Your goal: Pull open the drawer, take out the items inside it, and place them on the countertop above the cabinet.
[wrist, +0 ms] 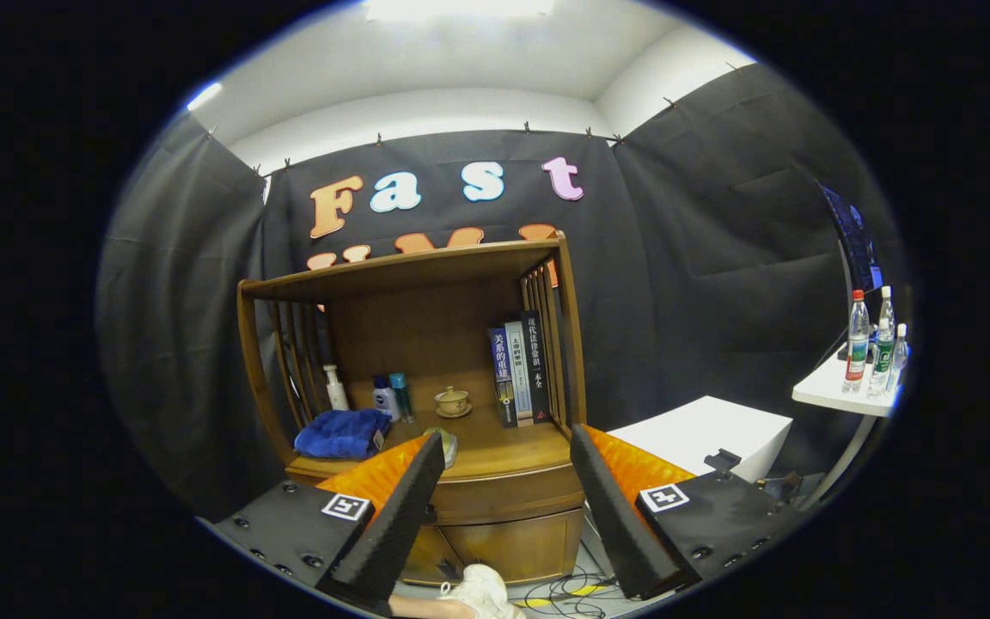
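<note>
A small wooden cabinet (426, 344) stands against the booth wall, some way ahead of me. Its drawer (508, 500) is the curved band just under the countertop (512, 449), and it looks closed, so nothing inside it can be seen. My gripper (508, 437) is open, with nothing between its fingers, and it hangs in the air short of the cabinet. The drawer front and the bare right part of the countertop show between the two fingers.
On the countertop lie a folded blue towel (342, 432), small bottles (392, 397), a teacup on a saucer (452, 401) and upright books (519, 370). A white box (701, 434) stands right of the cabinet. A white table (839, 391) holds water bottles. A person's white shoe (482, 593) and cables are below.
</note>
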Tool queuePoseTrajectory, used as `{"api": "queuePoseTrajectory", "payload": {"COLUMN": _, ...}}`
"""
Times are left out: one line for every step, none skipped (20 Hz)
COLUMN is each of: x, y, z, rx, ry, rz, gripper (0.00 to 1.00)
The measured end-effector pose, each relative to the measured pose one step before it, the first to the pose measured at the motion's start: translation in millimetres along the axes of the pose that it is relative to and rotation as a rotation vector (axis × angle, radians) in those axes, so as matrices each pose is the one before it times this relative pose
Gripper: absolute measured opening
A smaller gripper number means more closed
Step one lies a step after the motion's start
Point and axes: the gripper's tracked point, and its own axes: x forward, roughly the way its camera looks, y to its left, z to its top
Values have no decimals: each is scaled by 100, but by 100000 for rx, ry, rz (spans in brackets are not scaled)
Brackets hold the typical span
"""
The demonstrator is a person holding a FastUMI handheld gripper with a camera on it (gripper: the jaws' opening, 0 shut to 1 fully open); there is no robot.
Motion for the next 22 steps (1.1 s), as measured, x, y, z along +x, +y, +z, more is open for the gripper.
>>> {"api": "queuePoseTrajectory", "payload": {"x": 19, "y": 203, "z": 64, "rx": 708, "ry": -22, "rz": 690, "gripper": 98}}
{"api": "queuePoseTrajectory", "payload": {"x": 25, "y": 235, "z": 20, "rx": 368, "ry": -66, "rz": 535, "gripper": 98}}
{"api": "queuePoseTrajectory", "payload": {"x": 108, "y": 91, "z": -41, "rx": -130, "ry": 148, "rz": 276, "gripper": 98}}
{"api": "queuePoseTrajectory", "payload": {"x": -143, "y": 123, "z": -12, "rx": -528, "ry": -64, "rz": 189, "gripper": 98}}
{"api": "queuePoseTrajectory", "payload": {"x": -67, "y": 73, "z": 175, "rx": -827, "ry": -549, "rz": 294, "gripper": 98}}
{"api": "queuePoseTrajectory", "payload": {"x": -97, "y": 78, "z": 237, "rx": -990, "ry": -683, "rz": 168, "gripper": 98}}
{"api": "queuePoseTrajectory", "payload": {"x": -108, "y": -8, "z": 242, "rx": -1007, "ry": -642, "rz": -82, "gripper": 98}}
{"api": "queuePoseTrajectory", "payload": {"x": -60, "y": -3, "z": 162, "rx": -824, "ry": -628, "rz": -127, "gripper": 98}}
{"api": "queuePoseTrajectory", "payload": {"x": -111, "y": 45, "z": 190, "rx": -598, "ry": -780, "rz": 118, "gripper": 98}}
{"api": "queuePoseTrajectory", "payload": {"x": -23, "y": 115, "z": 217, "rx": -364, "ry": -640, "rz": 175, "gripper": 98}}
{"api": "queuePoseTrajectory", "payload": {"x": -73, "y": 87, "z": -26, "rx": -193, "ry": -524, "rz": 139, "gripper": 98}}
{"api": "queuePoseTrajectory", "payload": {"x": -159, "y": -34, "z": -121, "rx": -207, "ry": -413, "rz": -16, "gripper": 98}}
{"api": "queuePoseTrajectory", "payload": {"x": -72, "y": -81, "z": -12, "rx": -190, "ry": -198, "rz": -181, "gripper": 98}}
{"api": "queuePoseTrajectory", "payload": {"x": 81, "y": -107, "z": 128, "rx": -102, "ry": -158, "rz": -137, "gripper": 98}}
{"api": "queuePoseTrajectory", "payload": {"x": 88, "y": -16, "z": -23, "rx": 8, "ry": 76, "rz": 49, "gripper": 98}}
{"api": "queuePoseTrajectory", "payload": {"x": -3, "y": -6, "z": -5, "rx": 265, "ry": 159, "rz": 150, "gripper": 98}}
{"api": "queuePoseTrajectory", "payload": {"x": 58, "y": -5, "z": -36, "rx": 442, "ry": 270, "rz": 255, "gripper": 98}}
{"api": "queuePoseTrajectory", "payload": {"x": -11, "y": -105, "z": -63, "rx": 588, "ry": 196, "rz": 260, "gripper": 98}}
{"api": "queuePoseTrajectory", "payload": {"x": 2, "y": -93, "z": 12, "rx": 635, "ry": -42, "rz": 43, "gripper": 98}}
{"api": "queuePoseTrajectory", "payload": {"x": -38, "y": -386, "z": 31, "rx": 681, "ry": 69, "rz": -578, "gripper": 98}}
{"api": "queuePoseTrajectory", "payload": {"x": 13, "y": -338, "z": 70, "rx": 621, "ry": 14, "rz": -635, "gripper": 98}}
{"api": "queuePoseTrajectory", "payload": {"x": -78, "y": -238, "z": 49, "rx": 550, "ry": -74, "rz": -442, "gripper": 98}}
